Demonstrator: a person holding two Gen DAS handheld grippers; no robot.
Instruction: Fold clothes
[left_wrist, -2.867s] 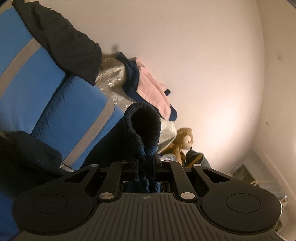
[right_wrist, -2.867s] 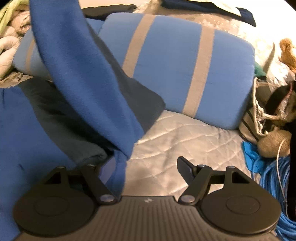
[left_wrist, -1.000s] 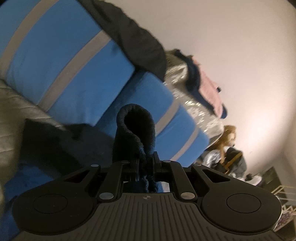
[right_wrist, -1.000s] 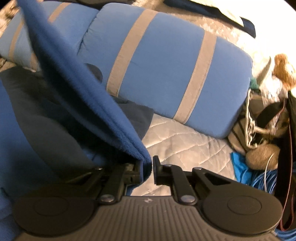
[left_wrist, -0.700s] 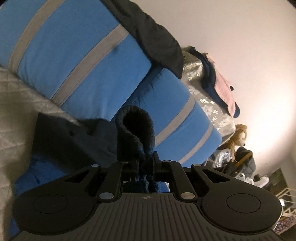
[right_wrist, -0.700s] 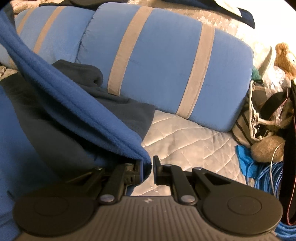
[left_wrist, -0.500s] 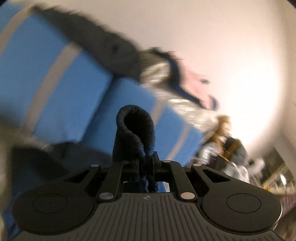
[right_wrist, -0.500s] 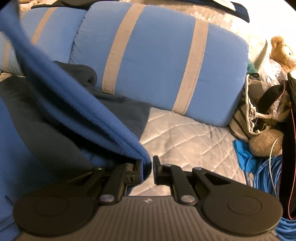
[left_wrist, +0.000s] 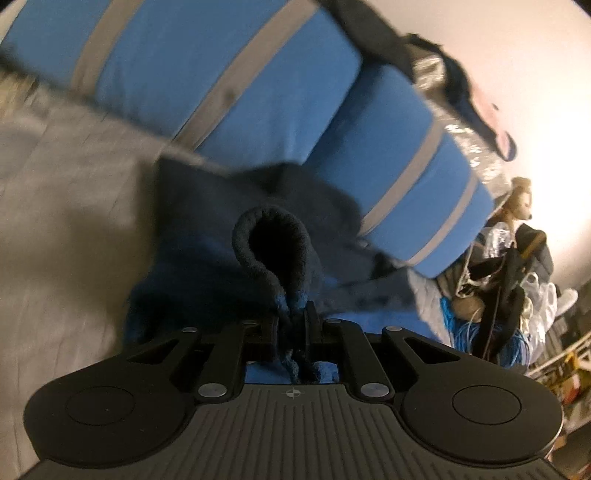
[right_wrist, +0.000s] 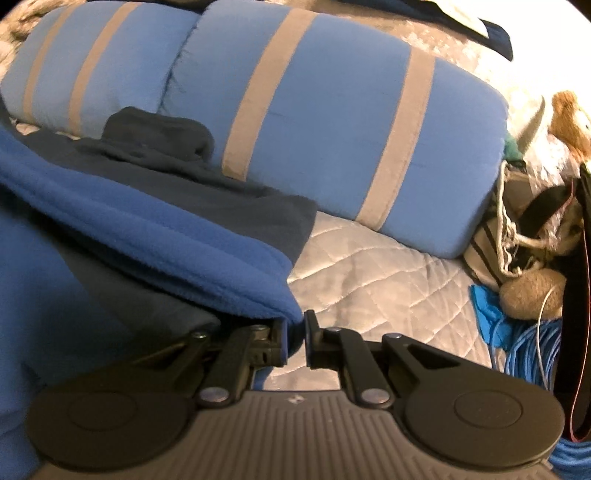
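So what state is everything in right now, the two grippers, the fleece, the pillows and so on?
left gripper: shut on a dark looped fold of the fleece garment.
right gripper: shut on the garment's blue edge.
fleece garment: partly folded over itself, lying on the quilt.
striped pillows: lying side by side behind the garment.
blue cable: coiled beside the bed.
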